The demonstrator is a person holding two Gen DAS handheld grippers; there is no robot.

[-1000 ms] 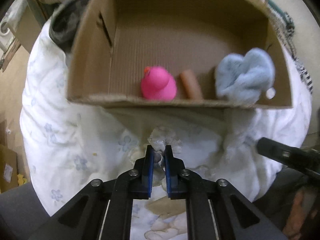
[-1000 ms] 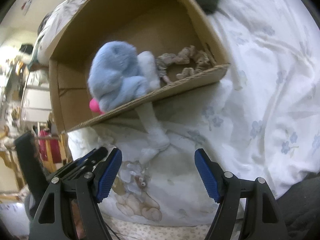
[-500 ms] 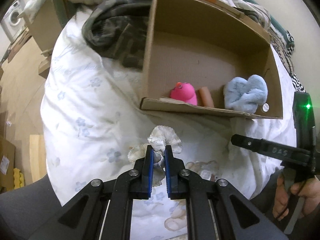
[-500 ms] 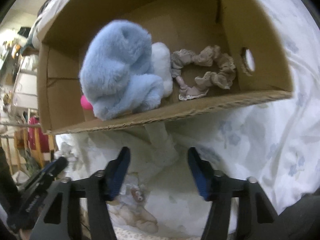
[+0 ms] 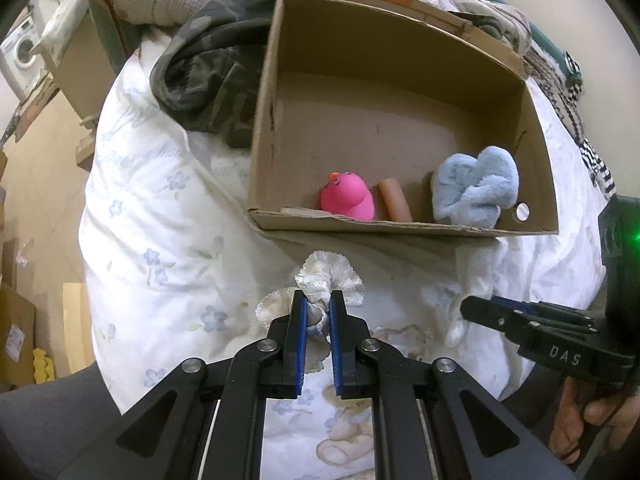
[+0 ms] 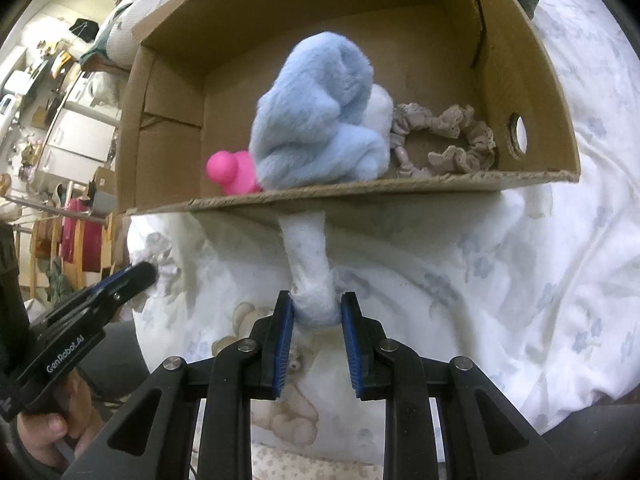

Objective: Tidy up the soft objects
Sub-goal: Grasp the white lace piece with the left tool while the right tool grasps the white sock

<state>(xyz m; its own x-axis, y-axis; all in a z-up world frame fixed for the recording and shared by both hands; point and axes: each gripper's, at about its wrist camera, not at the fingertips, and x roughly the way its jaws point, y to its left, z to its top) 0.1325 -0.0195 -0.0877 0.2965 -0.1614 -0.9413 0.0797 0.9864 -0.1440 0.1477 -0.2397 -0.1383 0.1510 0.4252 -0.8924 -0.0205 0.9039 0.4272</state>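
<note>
Closing now, the right gripper's [image 6: 316, 310] jaws have their blue pads on either side of the white plush limb [image 6: 308, 264] that hangs over the front wall of the cardboard box [image 6: 360, 194], and the pads already look to be touching its tip. That limb belongs to the light blue plush toy [image 6: 320, 120] sitting just inside the box, against the front wall. The left gripper [image 5: 318, 312] has its jaws pinched narrow on a white frilly scrunchie [image 5: 332, 274], held above the flowered bedspread [image 5: 160, 220] just in front of the box.

Inside, beside the plush, lie a pink rubber duck [image 5: 347, 197], a tan cylinder [image 5: 395, 199] and a beige scrunchie [image 6: 448, 142].

The risk, as I judge it, is in the thin hold on soft fur: the limb could slip out as it is lifted, or a pull could drag the whole toy out over the wall and tip the light box. The scrunchie is caught only by a fold and may drop short of the box.
</note>
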